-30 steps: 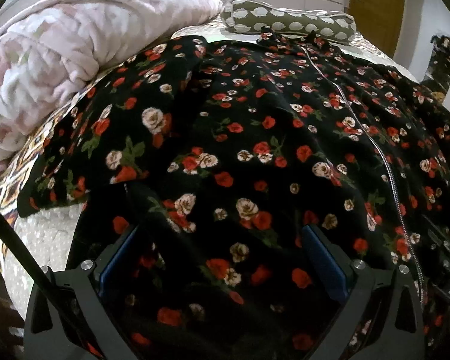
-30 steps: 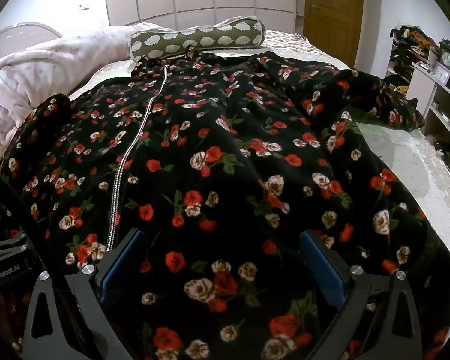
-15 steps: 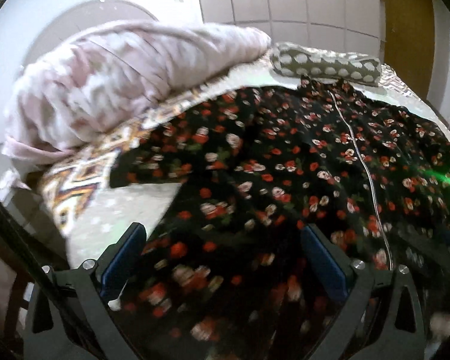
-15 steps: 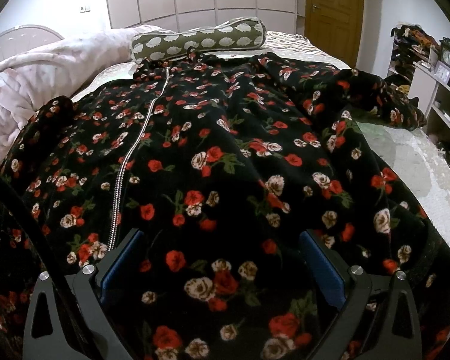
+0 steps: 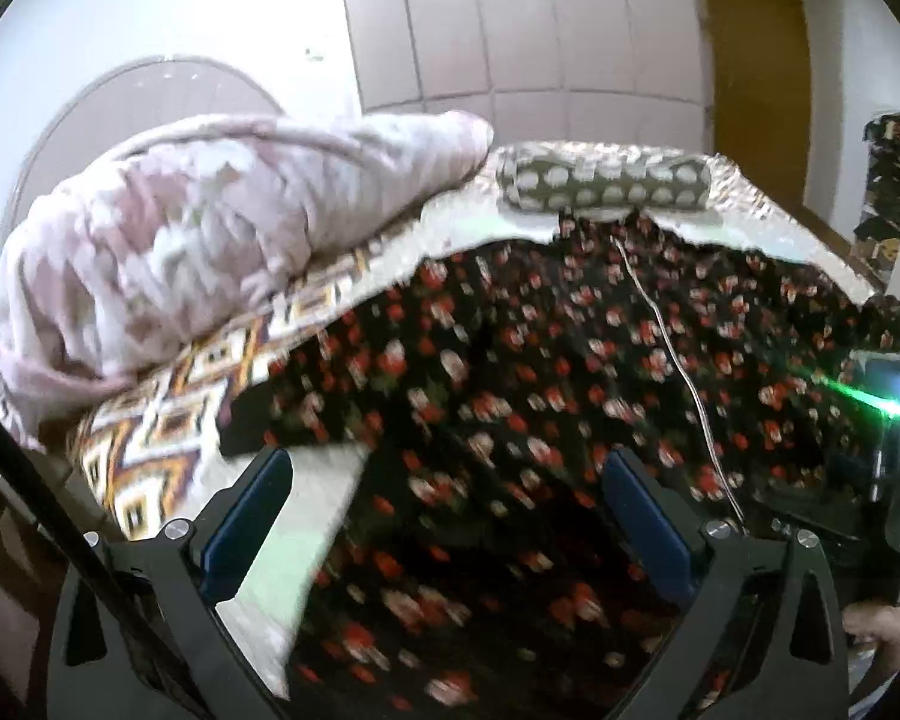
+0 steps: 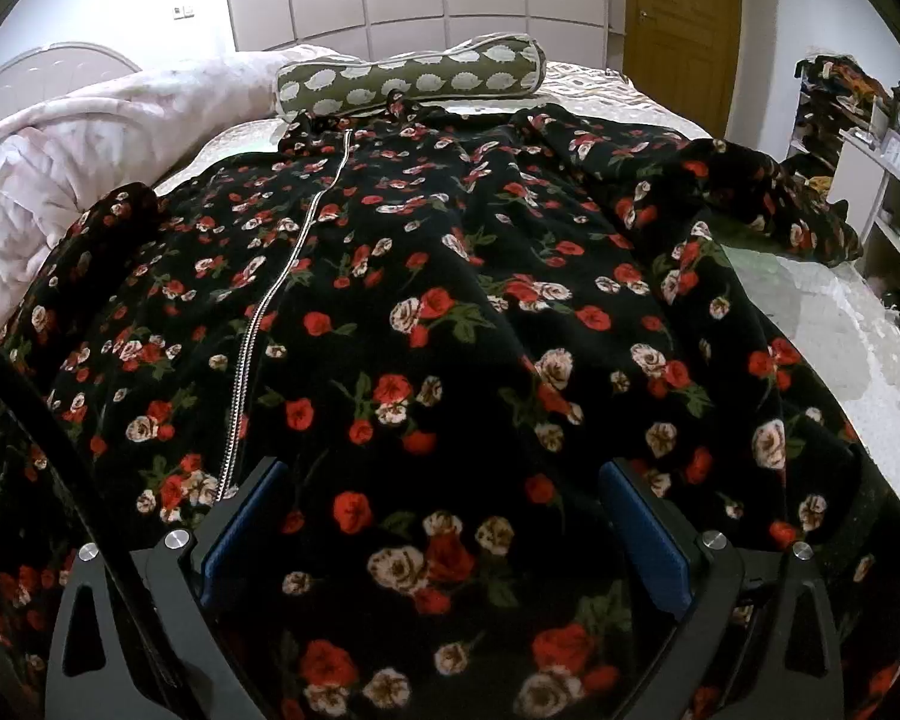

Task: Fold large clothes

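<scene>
A large black robe with red and cream roses [image 6: 450, 312] lies spread flat on the bed, front up, its silver zipper [image 6: 270, 300] running toward the collar at the far end. It also shows, blurred, in the left wrist view [image 5: 540, 372]. My right gripper [image 6: 444, 522] is open and empty, low over the hem. My left gripper [image 5: 450, 510] is open and empty, held above the robe's left hem edge near its left sleeve [image 5: 306, 396]. The right sleeve [image 6: 768, 198] stretches toward the bed's right side.
A pink quilt [image 5: 210, 240] is heaped at the bed's left. A green bolster pillow [image 6: 414, 81] lies beyond the collar. A patterned bedspread [image 5: 168, 438] shows at the left edge. Shelves [image 6: 888, 180] stand to the right, a wooden door [image 6: 678, 18] behind.
My left gripper has pulled back, risen and swung left, so the quilt and bed edge now fill its view. The right gripper and the robe have stayed put.
</scene>
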`<state>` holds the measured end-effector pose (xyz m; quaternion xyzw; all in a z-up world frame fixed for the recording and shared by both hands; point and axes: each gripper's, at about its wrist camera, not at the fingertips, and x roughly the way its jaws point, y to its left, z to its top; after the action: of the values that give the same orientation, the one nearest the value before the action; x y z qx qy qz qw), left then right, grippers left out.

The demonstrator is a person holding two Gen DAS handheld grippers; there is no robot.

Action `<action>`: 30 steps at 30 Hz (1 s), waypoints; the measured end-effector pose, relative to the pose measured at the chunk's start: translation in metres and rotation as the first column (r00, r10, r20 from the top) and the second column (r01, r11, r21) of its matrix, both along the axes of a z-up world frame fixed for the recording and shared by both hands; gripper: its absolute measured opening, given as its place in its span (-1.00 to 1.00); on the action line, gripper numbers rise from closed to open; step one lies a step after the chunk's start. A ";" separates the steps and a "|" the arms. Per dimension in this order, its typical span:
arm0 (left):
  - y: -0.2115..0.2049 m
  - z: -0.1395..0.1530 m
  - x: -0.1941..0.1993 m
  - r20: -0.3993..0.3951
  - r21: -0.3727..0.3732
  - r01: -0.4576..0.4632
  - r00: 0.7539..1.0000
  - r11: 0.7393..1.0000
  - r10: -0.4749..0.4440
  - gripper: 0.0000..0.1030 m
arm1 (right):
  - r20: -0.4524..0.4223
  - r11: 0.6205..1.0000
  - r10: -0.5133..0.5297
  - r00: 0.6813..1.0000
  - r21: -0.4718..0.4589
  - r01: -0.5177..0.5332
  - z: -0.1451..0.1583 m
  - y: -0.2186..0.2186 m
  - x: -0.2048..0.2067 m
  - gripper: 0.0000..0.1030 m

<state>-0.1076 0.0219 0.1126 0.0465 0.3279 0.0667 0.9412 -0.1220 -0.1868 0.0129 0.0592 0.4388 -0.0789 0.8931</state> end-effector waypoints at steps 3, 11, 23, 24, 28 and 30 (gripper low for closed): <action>0.035 0.005 0.012 0.030 0.003 -0.017 0.999 1.000 0.017 1.00 | 0.001 1.000 -0.005 1.000 -0.010 0.005 0.000 0.002 0.000 1.00; 0.177 -0.028 0.068 -0.107 -0.129 -0.189 0.979 0.973 0.176 1.00 | 0.009 1.000 -0.014 1.000 -0.019 0.014 0.000 0.004 0.000 1.00; 0.272 -0.099 0.127 -0.240 -0.553 -0.226 0.965 0.802 0.106 0.52 | 0.012 1.000 -0.015 1.000 -0.017 0.015 -0.001 0.003 0.001 1.00; 0.265 -0.099 0.135 -0.253 -0.544 -0.197 0.965 0.816 0.064 -0.26 | 0.012 1.000 -0.015 1.000 -0.017 0.015 -0.001 0.003 0.001 1.00; 0.247 -0.084 0.166 -0.296 -0.357 -0.212 0.949 0.910 0.105 -0.86 | 0.011 1.000 -0.015 1.000 -0.018 0.016 -0.001 0.001 0.001 1.00; 0.265 -0.062 0.178 -0.255 -0.252 -0.256 0.948 0.933 0.191 -0.89 | 0.012 1.000 -0.016 1.000 -0.018 0.016 -0.002 0.001 0.001 1.00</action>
<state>0.0704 0.2865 0.0502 -0.1185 0.4423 0.1209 0.8807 -0.1214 -0.1861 0.0113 0.0552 0.4325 -0.0894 0.8955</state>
